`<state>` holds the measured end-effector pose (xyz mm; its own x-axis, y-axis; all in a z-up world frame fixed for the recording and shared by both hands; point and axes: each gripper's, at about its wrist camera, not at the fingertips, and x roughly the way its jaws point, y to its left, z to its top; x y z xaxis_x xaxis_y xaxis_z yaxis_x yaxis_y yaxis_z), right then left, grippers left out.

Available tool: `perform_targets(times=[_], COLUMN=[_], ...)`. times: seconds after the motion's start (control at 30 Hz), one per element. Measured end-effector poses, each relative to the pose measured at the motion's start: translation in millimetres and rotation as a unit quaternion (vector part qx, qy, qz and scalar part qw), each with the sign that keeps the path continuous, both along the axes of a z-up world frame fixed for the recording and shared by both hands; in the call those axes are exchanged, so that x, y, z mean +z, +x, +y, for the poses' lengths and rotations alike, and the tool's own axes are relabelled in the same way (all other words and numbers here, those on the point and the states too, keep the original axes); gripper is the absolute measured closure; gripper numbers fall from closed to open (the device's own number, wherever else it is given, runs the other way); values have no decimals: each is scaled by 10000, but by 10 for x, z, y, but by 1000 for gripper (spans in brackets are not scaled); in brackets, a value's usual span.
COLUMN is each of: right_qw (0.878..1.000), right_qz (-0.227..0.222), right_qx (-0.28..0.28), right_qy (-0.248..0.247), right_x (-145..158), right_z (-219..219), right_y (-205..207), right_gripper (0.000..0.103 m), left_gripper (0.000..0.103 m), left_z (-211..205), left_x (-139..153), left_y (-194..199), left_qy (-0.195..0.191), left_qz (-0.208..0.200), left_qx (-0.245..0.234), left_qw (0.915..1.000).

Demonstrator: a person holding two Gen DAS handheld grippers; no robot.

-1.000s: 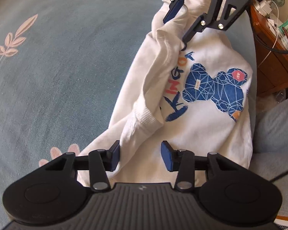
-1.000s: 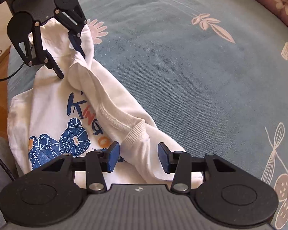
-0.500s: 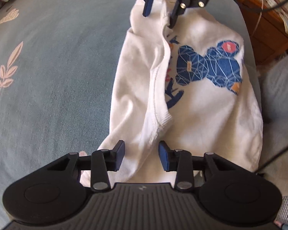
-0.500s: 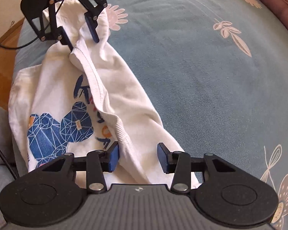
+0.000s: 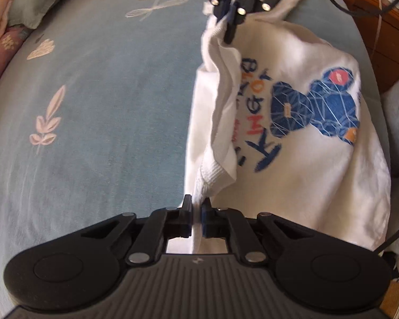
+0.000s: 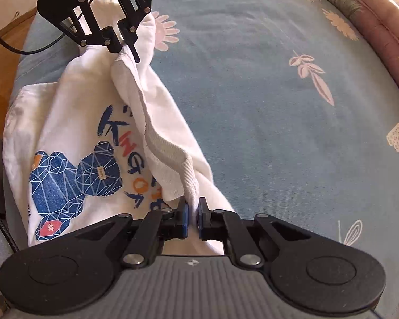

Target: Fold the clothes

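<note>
Two tools pinch one edge of the white shirt (image 5: 292,138): the left tool (image 5: 196,214) at 6 o'clock, the right tool (image 5: 230,13) at 12. The shirt lies on the blue bed (image 5: 106,93), print up, that edge raised, apparently mid-fold. Next, I judge, carry it toward 3 o'clock, level, both grips firm.

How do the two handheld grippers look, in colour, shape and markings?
Both the left gripper and the right gripper are matte black, with a ribbed grey top plate bearing a small white logo, two round side lobes, silver rivets on linkage bars, and blue-padded fingers. Black cables trail from each.
</note>
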<state>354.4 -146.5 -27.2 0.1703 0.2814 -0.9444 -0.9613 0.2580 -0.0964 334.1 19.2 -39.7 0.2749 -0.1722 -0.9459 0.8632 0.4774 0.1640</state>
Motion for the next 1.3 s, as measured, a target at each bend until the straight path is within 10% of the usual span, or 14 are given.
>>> perform_targets(times=[0.27, 0.8, 1.03, 1.2, 1.3], right_qw=[9948, 9675, 9617, 9502, 9442], right_qz=[-826, -1673, -1432, -1201, -966], right_qx=[-574, -1870, -2336, -2822, -3047], right_qy=[147, 322, 119, 556, 793], right_x=[146, -23, -502, -280, -152], right_z=[65, 197, 304, 81, -77], right_y=[584, 1555, 1902, 1648, 1397], right_gripper=[95, 96, 94, 60, 58], left_gripper=[99, 99, 87, 80, 70], left_z=[213, 420, 556, 843, 1098], left_x=[193, -102, -374, -80, 64], left_y=[608, 1576, 1895, 1576, 1290], left_qy=[-237, -165, -343, -689, -774], left_qz=[-464, -1243, -886, -958, -886], left_qx=[1202, 1899, 2586, 2979, 3363], left_qw=[9914, 9738, 9613, 9473, 9344])
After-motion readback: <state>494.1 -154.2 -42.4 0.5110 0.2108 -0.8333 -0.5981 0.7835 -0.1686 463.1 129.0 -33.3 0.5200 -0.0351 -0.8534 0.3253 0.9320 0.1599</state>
